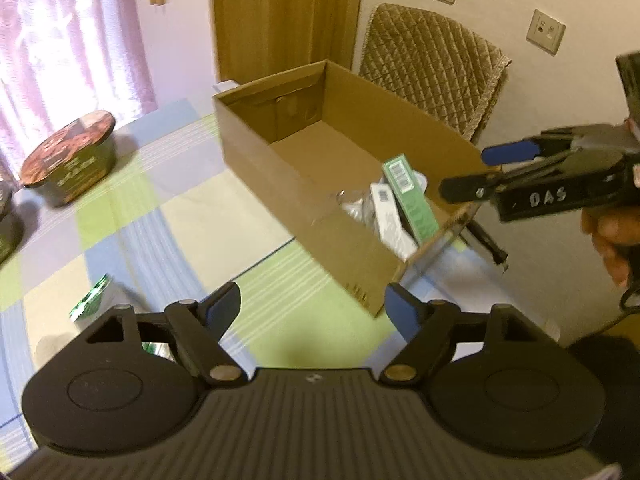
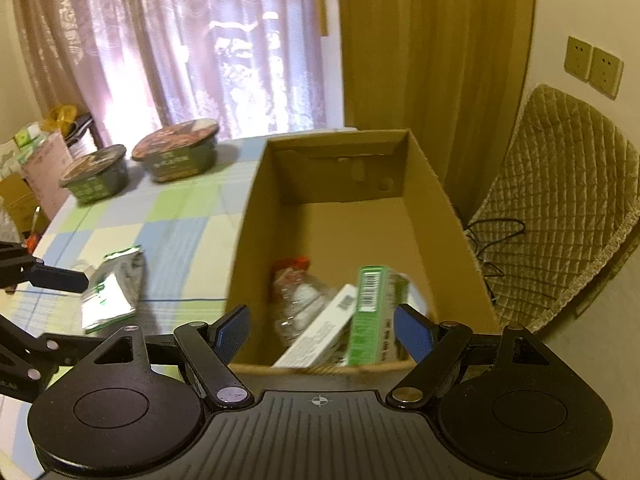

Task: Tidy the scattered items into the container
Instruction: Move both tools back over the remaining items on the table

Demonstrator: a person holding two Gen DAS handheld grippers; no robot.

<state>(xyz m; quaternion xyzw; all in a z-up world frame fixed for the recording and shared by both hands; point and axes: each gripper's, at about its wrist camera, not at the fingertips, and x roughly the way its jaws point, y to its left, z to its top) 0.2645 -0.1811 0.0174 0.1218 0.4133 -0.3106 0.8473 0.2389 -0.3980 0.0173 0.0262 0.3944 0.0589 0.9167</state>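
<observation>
An open cardboard box (image 1: 280, 184) (image 2: 440, 200) stands on the checked tablecloth (image 1: 168, 216). At its near end lie a green carton (image 1: 408, 196) (image 2: 370, 312), a white carton (image 1: 390, 216) (image 2: 320, 336) and a clear plastic bag (image 2: 296, 296). A green and silver packet (image 1: 90, 300) (image 2: 114, 292) lies on the cloth left of the box. Two lidded noodle bowls (image 2: 176, 156) (image 2: 96, 176) sit further back. My left gripper (image 1: 314, 312) is open and holds nothing, near the packet. My right gripper (image 2: 323, 330) (image 1: 476, 172) is open and holds nothing, above the box's near end.
A chair with a quilted cover (image 1: 432, 68) (image 2: 560, 216) stands right of the box, with cables (image 2: 492, 236) on the floor beside it. Boxes and bags (image 2: 36, 160) crowd the table's far left end. A curtain (image 2: 180, 40) hangs behind.
</observation>
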